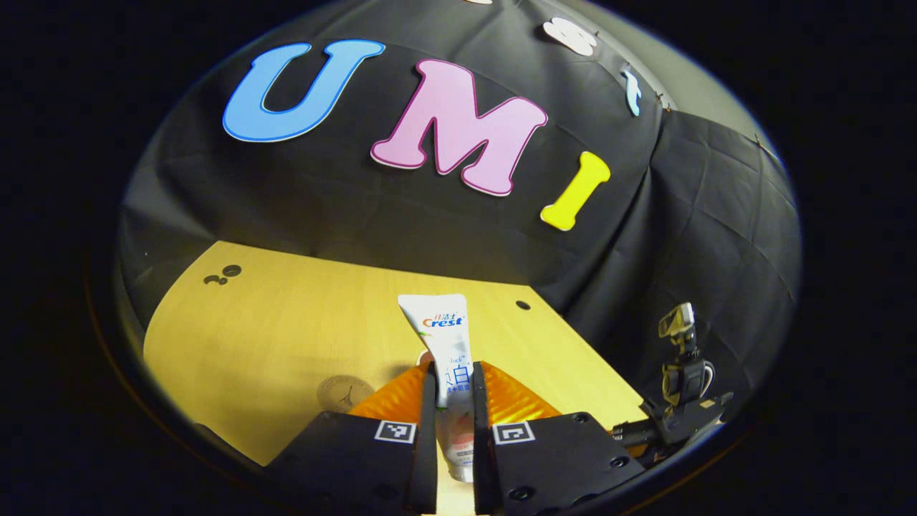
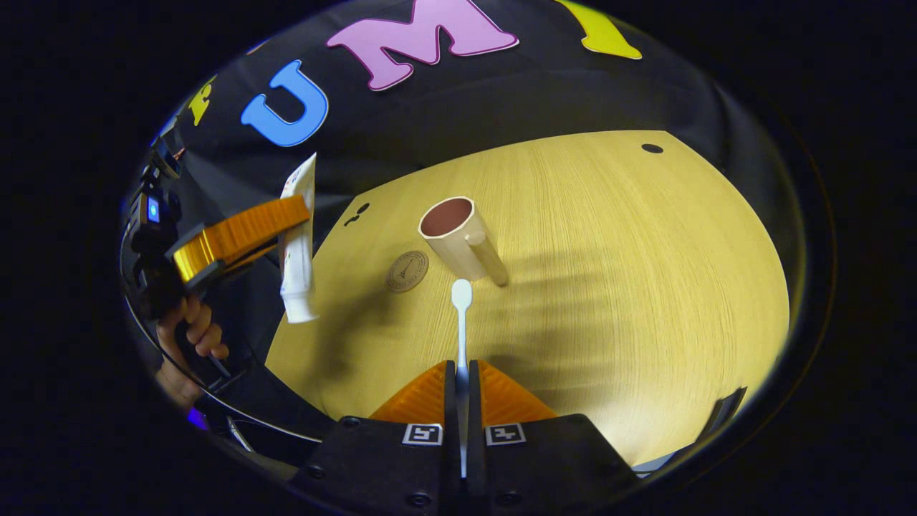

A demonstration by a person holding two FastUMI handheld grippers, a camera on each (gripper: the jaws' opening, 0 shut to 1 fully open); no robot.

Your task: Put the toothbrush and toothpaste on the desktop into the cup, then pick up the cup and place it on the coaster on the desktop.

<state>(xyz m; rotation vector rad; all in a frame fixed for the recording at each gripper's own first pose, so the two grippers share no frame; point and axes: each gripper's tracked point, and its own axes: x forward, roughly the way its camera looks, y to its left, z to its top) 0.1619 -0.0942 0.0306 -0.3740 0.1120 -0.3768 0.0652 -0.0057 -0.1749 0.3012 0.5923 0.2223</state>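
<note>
My left gripper is shut on a white toothpaste tube, which stands upright between its fingers above the wooden desktop. In the right gripper view that same gripper holds the toothpaste tube high at the left, cap end down. My right gripper is shut on a white toothbrush, whose head points toward the beige cup. The cup stands upright and open with its handle toward me. A round brown coaster lies flat just left of the cup, and the coaster shows in the left gripper view too.
A hand holds the left gripper's grip at the left. The right gripper's body stands off the desk's right edge in the left gripper view. Small dark holes mark the desktop near its far edge.
</note>
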